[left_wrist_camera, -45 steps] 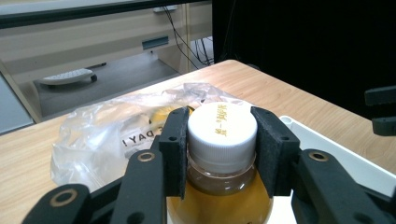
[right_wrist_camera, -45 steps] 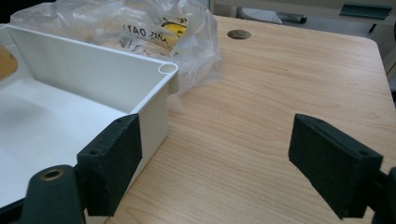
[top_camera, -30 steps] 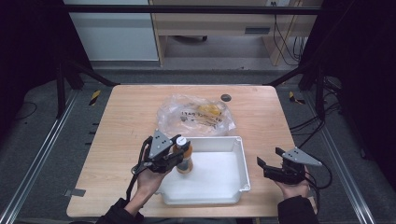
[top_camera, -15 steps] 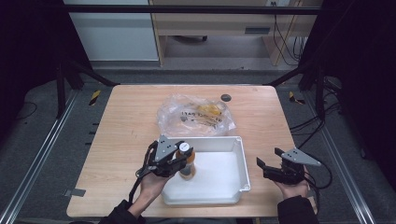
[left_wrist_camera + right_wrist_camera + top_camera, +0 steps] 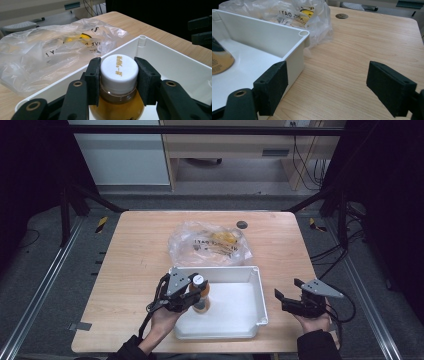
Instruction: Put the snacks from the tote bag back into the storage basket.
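A small bottle (image 5: 199,281) of orange drink with a white cap (image 5: 119,65) stands upright in the left part of a white plastic tray (image 5: 239,320). My left gripper (image 5: 194,291) is shut on it, its two black pads pressing the cap and neck from both sides. In the right gripper view the bottle's lower body (image 5: 219,61) shows inside the tray at the left edge. My right gripper (image 5: 286,301) hovers open over the bare table just right of the tray, and its fingers (image 5: 271,87) hold nothing; the left one is close to the tray's corner wall (image 5: 295,62).
A crumpled clear plastic bag (image 5: 210,244) with yellow items inside lies behind the tray, touching its far rim (image 5: 62,85). A small round hole (image 5: 242,225) sits in the tabletop near the far edge. Bare wood stretches to the tray's left and right.
My left gripper has carried the bottle a little to the right and toward the near side, over the tray. The right gripper has stayed where it was.
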Demonstrator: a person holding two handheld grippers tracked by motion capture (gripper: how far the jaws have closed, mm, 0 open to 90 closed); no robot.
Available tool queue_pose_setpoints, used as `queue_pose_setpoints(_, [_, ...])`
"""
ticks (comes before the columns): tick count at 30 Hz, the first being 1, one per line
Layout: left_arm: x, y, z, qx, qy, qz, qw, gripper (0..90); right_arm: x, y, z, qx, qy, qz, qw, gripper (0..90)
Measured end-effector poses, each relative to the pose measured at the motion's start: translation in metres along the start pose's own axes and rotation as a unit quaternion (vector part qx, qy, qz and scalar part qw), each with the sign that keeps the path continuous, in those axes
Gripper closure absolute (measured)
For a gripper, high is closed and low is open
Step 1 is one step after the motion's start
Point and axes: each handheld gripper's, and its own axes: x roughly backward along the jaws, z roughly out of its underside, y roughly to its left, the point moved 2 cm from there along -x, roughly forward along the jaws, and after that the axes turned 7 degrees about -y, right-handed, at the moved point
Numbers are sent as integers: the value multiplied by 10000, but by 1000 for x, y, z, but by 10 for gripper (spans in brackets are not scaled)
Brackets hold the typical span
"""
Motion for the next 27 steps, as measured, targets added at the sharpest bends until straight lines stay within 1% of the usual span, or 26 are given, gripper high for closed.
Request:
queue_pose_setpoints(3, [0, 1, 1, 40, -35, 36, 10000, 579, 0, 0, 0, -2, 3, 3, 10000, 172])
queue_pose_setpoints(9, [0, -1, 3, -26, -45, 51, 10000, 568, 0, 1, 0, 9, 18, 3, 10000, 170])
queue_pose_setpoints(11, [-1, -2, 4, -51, -49, 36, 10000, 553, 1, 1, 0, 2, 9, 0, 10000, 169])
queue_pose_setpoints(12, [-1, -2, 4, -48, -43, 31, 10000, 530, 1, 0, 0, 22, 7, 7, 10000, 168])
queue_pose_setpoints(13, [-1, -2, 4, -22, -46, 80, 10000, 516, 1, 0, 0, 19, 9, 7, 10000, 168])
queue_pose_setpoints(14, [-1, -2, 4, -22, -46, 80, 10000, 508, 1, 0, 0, 19, 9, 7, 10000, 168])
queue_pose_setpoints(17, [2, -2, 1, -80, -50, 135, 9999, 488, 1, 1, 1, 19, 20, 4, 10000, 166])
queue_pose_setpoints(19, [3, -2, 0, -84, -68, 150, 9998, 469, 1, 1, 1, 26, 20, 11, 10000, 165])
queue_pose_setpoints(23, [7, -3, -7, -73, -134, 250, 9996, 434, 1, 0, 1, 28, 33, 29, 10000, 162])
queue_pose_setpoints(24, [10, -2, -10, -81, -195, 264, 9994, 414, 1, 0, 1, 36, 29, 39, 10000, 161])
queue_pose_setpoints(27, [12, -1, -12, -62, -179, 301, 9994, 392, 1, 0, 1, 38, 34, 46, 10000, 160])
